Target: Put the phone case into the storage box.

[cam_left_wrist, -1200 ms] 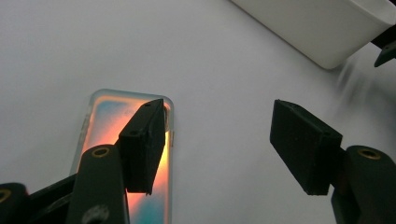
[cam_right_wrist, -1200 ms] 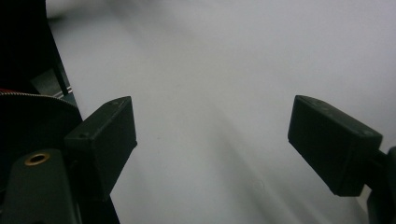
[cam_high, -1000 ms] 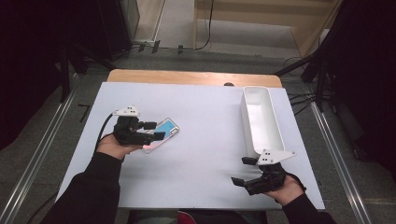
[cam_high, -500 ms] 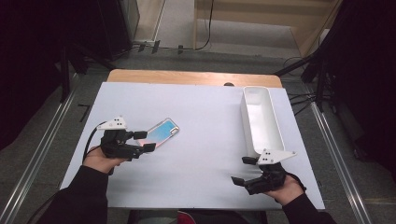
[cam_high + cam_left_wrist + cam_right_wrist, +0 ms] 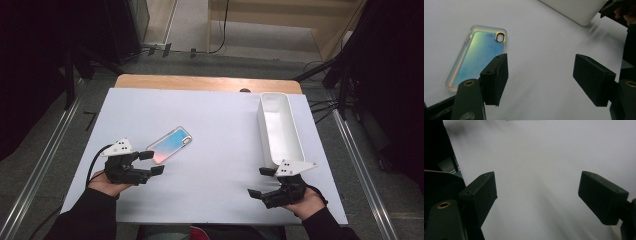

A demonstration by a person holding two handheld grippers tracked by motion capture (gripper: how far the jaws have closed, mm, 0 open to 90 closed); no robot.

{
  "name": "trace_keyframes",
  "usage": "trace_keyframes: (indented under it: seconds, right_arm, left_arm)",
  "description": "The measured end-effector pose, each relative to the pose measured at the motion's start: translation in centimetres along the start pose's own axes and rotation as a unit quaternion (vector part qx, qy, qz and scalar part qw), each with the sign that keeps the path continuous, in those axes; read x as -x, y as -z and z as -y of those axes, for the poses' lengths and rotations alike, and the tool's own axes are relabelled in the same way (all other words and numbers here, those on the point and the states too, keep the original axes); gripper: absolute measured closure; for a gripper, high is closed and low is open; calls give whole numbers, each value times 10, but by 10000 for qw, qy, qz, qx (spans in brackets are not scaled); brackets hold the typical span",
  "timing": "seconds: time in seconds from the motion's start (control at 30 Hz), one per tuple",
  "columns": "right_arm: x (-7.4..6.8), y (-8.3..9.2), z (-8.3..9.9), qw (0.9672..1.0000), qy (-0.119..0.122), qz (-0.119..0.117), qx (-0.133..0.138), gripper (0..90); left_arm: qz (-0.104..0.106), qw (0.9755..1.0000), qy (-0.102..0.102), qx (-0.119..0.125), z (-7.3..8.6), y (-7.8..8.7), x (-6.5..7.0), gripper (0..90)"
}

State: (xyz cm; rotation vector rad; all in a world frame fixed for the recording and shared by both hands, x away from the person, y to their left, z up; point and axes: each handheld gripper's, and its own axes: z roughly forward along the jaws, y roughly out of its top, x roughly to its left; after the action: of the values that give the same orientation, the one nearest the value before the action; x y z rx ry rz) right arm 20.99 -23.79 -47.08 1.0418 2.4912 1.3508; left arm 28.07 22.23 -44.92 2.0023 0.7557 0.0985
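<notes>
Your left hand-held gripper (image 5: 150,162) lies low and level, jaws apart and just been widening, nothing between them — phone case (image 5: 170,144) flat on the worktop (image 5: 215,130) just beyond. Right hand-held gripper (image 5: 262,182) — jaws apart, empty.

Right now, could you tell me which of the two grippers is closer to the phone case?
The left gripper: the phone case lies just beyond its open jaws, with nothing between them. The right gripper sits far across the table, beside the white tray.
</notes>
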Motion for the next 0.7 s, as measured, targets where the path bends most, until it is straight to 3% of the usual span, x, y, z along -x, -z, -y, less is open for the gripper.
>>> trace_keyframes:
  seconds: [0.17,0.33,0.7]
  right_arm:
    - [0,0,0,10000,81,5,18,140]
    - [0,-1,0,10000,66,17,9,140]
    - [0,-1,1,10000,57,17,17,140]
  left_arm:
    - [61,9997,-39,-213,7,-2,4,280]
    - [116,9998,34,-172,7,-3,2,280]
    - [-19,9996,-22,-298,7,-3,2,281]
